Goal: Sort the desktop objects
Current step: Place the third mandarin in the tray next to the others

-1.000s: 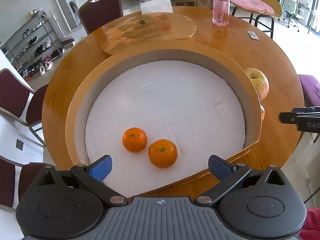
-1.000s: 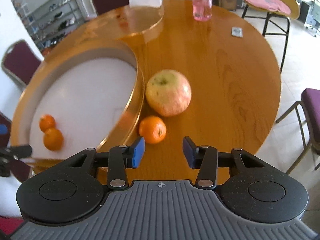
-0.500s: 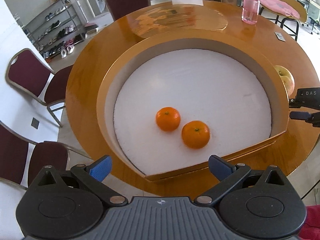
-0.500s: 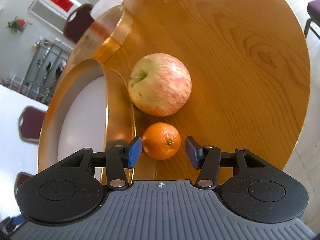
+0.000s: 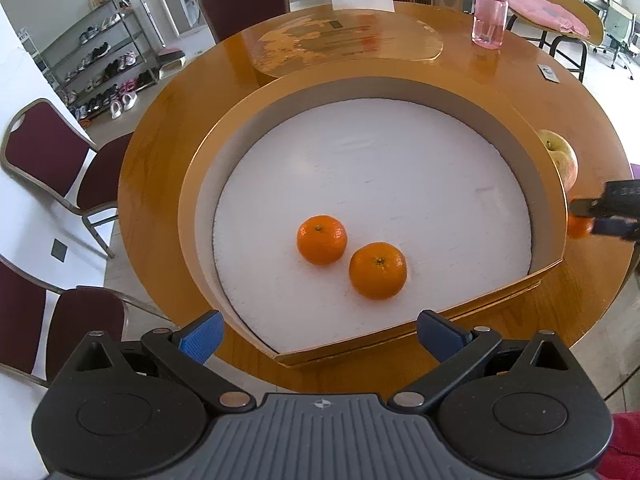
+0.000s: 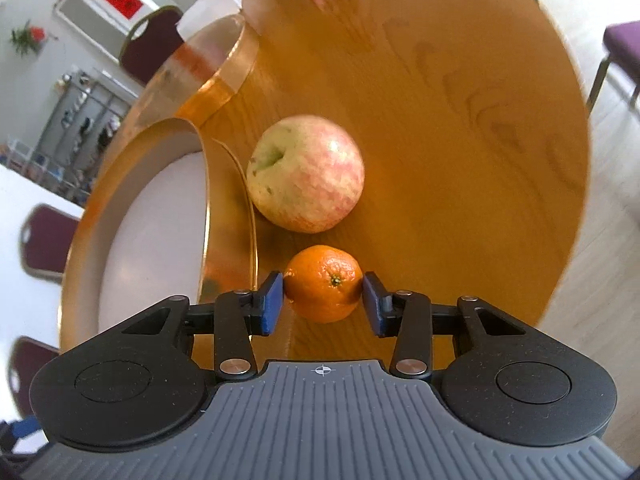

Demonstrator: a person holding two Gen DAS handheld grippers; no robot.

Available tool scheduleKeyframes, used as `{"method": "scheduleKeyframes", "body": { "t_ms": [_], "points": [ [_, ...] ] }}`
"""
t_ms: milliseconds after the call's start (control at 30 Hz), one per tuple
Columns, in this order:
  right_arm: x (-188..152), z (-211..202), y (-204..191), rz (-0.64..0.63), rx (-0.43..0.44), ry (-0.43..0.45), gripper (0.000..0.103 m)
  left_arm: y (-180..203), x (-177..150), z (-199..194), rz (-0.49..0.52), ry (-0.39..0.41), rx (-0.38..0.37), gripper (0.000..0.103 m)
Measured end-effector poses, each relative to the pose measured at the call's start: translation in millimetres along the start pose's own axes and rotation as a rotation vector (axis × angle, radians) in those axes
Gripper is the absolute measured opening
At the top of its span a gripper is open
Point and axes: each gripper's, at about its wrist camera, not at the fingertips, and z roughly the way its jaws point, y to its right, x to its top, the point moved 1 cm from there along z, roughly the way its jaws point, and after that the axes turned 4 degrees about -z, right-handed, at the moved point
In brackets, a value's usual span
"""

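Squeezing the tangerine [image 6: 323,283] w/ both pads, right gripper [image 6: 323,300] should hold soft, lift over tray [image 5: 400,88] wall. Left gripper [image 5: 318,338] jaws wide, empty.

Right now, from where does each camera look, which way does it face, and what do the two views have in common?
Left wrist: sits on the left gripper, looks down and forward across the tray with two oranges; its own open blue fingers show.
Right wrist: sits on the right gripper, looks forward along the table; its fingers flank the orange, the apple beyond.
Shared: tray, apple, that orange, pink bottle; the left view also shows the right gripper.
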Motion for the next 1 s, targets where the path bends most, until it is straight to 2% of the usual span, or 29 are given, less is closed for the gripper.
{"method": "scheduleKeyframes", "body": {
  "t_ms": [100, 200, 267, 367, 533, 633, 767, 900, 1000],
  "points": [
    [12, -26, -16, -0.083, -0.026, 0.077, 0.044, -1, 1, 2, -0.009, 0.000, -0.011, 0.103],
    [22, -49, -48, -0.166, 0.021, 0.143, 0.044, -6, -3, 1, -0.024, 0.002, -0.014, 0.103],
    [25, -53, -77, -0.244, 0.073, 0.148, 0.044, -10, -3, 2, -0.040, 0.002, -0.012, 0.103],
    [20, -36, -118, -0.360, 0.119, 0.094, 0.044, -19, -7, 2, -0.068, -0.006, 0.002, 0.103],
    [-2, 18, -170, -0.524, 0.115, -0.047, 0.044, -37, -17, 3, -0.122, -0.026, 0.035, 0.103],
    [-17, 45, -200, -0.647, 0.100, -0.096, 0.044, -48, -22, 4, -0.155, -0.038, 0.055, 0.103],
    [-29, 67, -218, -0.726, 0.070, -0.142, 0.044, -61, -25, 5, -0.179, -0.047, 0.068, 0.103],
    [-34, 78, -226, -0.748, 0.060, -0.164, 0.044, -64, -26, 5, -0.189, -0.049, 0.073, 0.103],
    [-38, 80, -229, -0.781, 0.039, -0.165, 0.049, -63, -24, 5, -0.184, -0.049, 0.069, 0.103]
  ]
}}
